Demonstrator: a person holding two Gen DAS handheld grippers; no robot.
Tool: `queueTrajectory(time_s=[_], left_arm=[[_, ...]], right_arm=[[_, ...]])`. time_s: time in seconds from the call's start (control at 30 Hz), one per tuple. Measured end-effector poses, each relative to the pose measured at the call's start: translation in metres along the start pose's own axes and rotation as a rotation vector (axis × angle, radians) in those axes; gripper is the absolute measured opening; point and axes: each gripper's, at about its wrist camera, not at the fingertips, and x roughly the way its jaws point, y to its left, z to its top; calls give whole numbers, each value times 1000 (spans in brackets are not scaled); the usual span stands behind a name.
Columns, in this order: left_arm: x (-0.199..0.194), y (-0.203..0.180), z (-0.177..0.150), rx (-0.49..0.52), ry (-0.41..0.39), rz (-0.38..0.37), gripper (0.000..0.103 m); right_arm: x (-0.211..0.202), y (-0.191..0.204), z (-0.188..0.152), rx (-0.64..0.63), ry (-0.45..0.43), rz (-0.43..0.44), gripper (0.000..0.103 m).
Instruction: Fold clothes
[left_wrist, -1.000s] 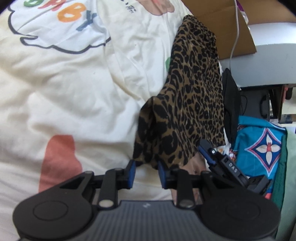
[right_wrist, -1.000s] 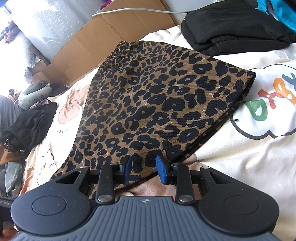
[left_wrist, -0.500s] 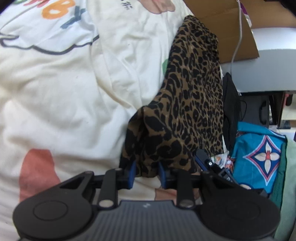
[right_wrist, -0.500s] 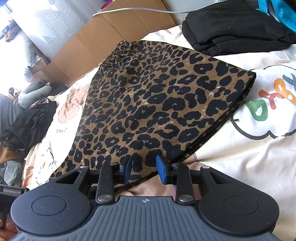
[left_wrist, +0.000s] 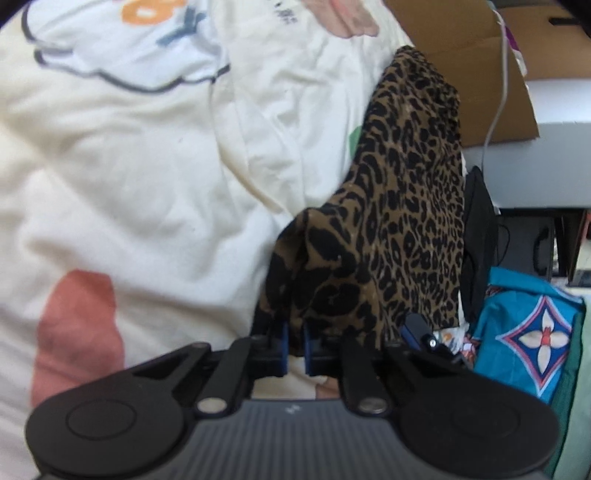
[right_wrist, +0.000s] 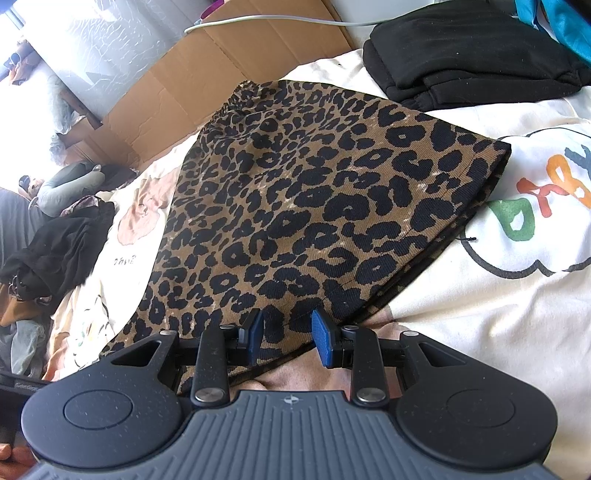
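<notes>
Leopard-print garment (right_wrist: 314, 206) is lying ahead of my tongs on the bed (right_wrist: 480, 314). Left tongs (left_wrist: 294, 347) are pinching its limp corner; right tongs (right_wrist: 286, 338) are straddling the hem, spread. Soft, light cloth, so I'm favouring edge grips.

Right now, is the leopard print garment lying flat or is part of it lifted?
Partly lifted. The left gripper is shut on a bunched corner of the leopard print garment, raised off the bedsheet; the rest lies spread.
</notes>
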Motion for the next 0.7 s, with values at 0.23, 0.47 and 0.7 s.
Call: queueTrajectory(time_s=[0.23,0.47,0.7], left_arm=[[-19,2,1,36,-10,22,4],[-8,1,-3,57,23,53,4],[-4,3,-1,68,49,76,5]], right_arm=[[-2,-1,1,8,-4,-2,36],[-13,-13,8,40,-38,-34,36],[-17,-33,14,94,-62,-99,36]])
